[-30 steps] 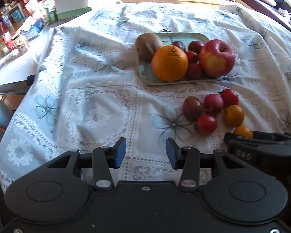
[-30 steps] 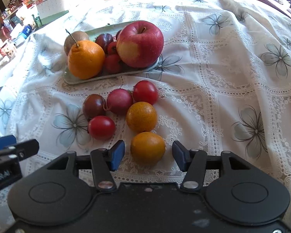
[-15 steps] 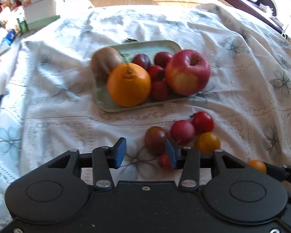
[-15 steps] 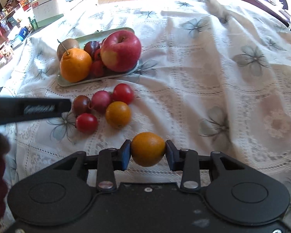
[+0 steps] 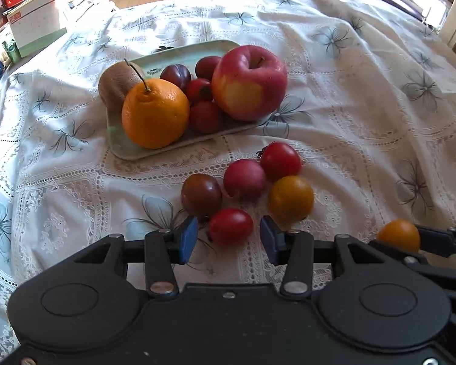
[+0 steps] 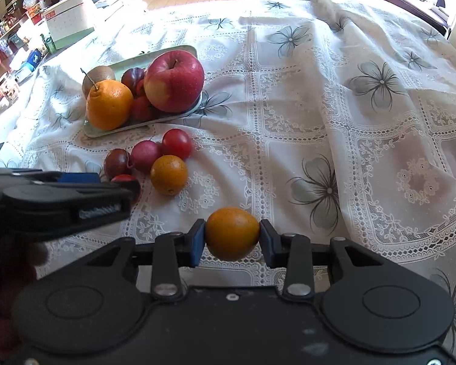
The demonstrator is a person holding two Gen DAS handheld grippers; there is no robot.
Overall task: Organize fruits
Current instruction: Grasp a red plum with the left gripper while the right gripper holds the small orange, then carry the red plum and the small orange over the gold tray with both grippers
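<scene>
Fingers: one orange tomato clamped.

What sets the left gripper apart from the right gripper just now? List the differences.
The right gripper is shut on an orange tomato; the left gripper is open, its pads touching nothing. The right gripper holds its tomato above the tablecloth; the left gripper straddles a red tomato lying on the cloth. Both point steeply down.
</scene>
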